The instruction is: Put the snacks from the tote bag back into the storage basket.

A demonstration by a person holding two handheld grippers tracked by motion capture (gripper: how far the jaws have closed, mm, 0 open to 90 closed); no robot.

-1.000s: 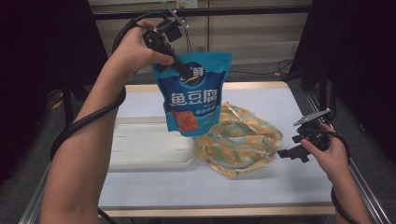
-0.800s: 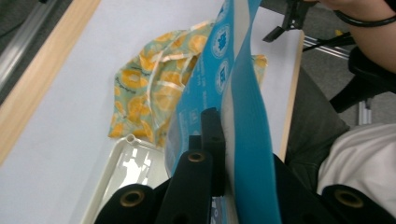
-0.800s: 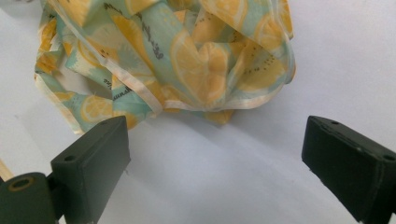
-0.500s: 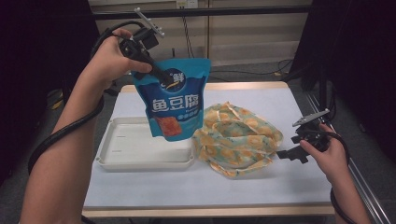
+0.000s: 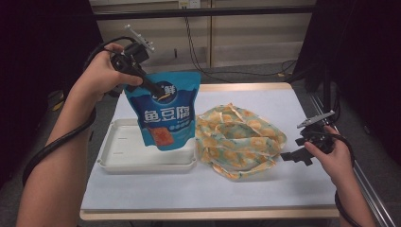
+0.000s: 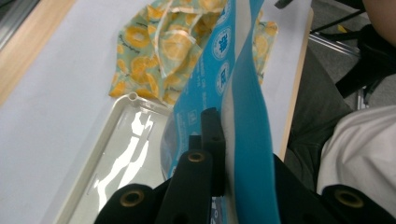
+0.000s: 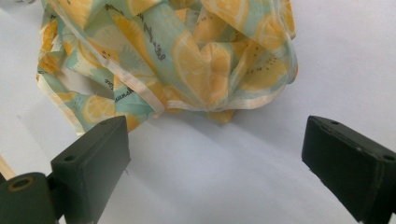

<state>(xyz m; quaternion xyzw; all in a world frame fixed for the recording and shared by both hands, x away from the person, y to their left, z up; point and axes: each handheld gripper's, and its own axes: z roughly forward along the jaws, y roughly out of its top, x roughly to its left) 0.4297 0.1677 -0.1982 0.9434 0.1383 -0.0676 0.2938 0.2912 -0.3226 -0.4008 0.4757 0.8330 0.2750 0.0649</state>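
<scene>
Two tools are in my hands: my left tool [image 5: 150,88] is clenched on the top edge of the blue snack pouch [image 5: 164,112], which hangs above the white tray [image 5: 118,158]. My right tool [image 5: 289,156] rests released on the desk [image 5: 265,189], just beside the lemon-print cloth bag [image 5: 239,139].

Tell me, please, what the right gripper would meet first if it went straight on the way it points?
Most likely the lemon-print bag: it lies directly ahead of the open right gripper, with bare table between.
</scene>
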